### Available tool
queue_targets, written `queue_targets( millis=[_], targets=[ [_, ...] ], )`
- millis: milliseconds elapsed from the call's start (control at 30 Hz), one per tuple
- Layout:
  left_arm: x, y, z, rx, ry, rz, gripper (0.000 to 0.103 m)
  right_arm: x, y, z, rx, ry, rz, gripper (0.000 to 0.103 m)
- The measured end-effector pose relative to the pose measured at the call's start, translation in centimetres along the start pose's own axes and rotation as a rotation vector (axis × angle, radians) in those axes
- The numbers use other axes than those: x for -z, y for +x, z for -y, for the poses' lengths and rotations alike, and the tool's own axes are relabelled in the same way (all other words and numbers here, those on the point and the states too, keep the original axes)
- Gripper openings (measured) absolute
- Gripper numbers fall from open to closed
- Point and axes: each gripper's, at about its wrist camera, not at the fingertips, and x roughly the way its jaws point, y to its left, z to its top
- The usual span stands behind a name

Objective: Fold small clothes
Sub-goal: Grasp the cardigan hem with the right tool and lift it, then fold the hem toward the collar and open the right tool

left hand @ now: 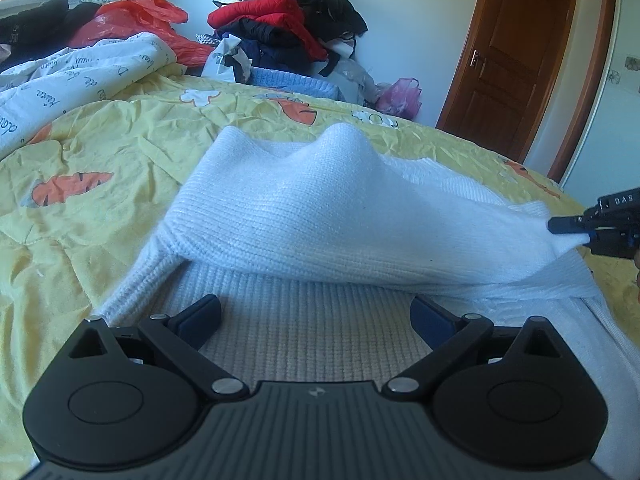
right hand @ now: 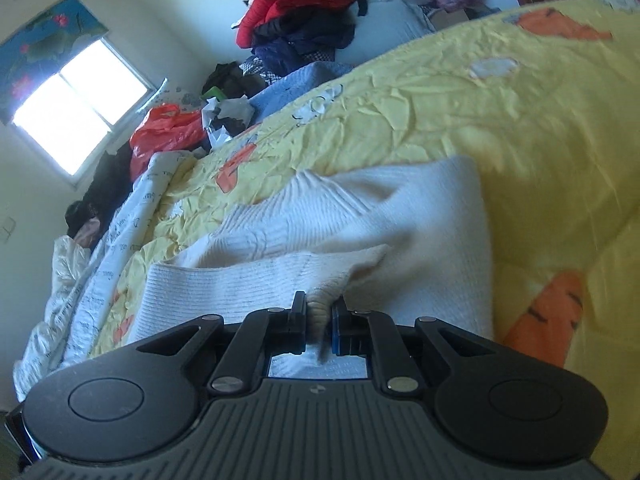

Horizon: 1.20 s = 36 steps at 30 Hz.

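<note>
A white knitted sweater lies on the yellow carrot-print bedspread, partly lifted into a raised fold. My left gripper is open and empty, low over the sweater's near ribbed part. My right gripper shows at the right edge of the left wrist view, pinching a corner of the sweater and pulling it up. In the right wrist view the right gripper is shut on a bunched piece of the white sweater, which drapes away from it over the bed.
A pile of red, dark and blue clothes sits at the far side of the bed, with an orange plastic bag and a white printed quilt at the left. A brown wooden door stands at the right.
</note>
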Motion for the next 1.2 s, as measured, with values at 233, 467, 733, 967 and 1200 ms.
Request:
queue_targets(
  millis=[233,467,733,967,1200],
  targets=[
    [0.0,0.2,0.0,-0.007,0.012,-0.004,0.102,1.7,-1.3,2.6,-0.024,0.068,0.014,0.014],
    [0.0,0.2,0.1,-0.008,0.013,-0.004,0.103,3.3,-1.4,3.5,-0.03,0.096,0.009,0.013],
    [0.0,0.2,0.1,-0.006,0.013,-0.004,0.103,4.2,-2.6,4.1,-0.069,0.124,0.039,0.013],
    [0.0,0.2,0.2,-0.011,0.02,-0.007,0.103,4.8,-2.1,4.7,-0.055,0.138,0.038,0.012],
    [-0.9,-2.0,1.3,-0.069,0.1,0.1,0.103,5.2,-5.6,2.5,-0.067,0.106,0.192,0.047]
  ],
)
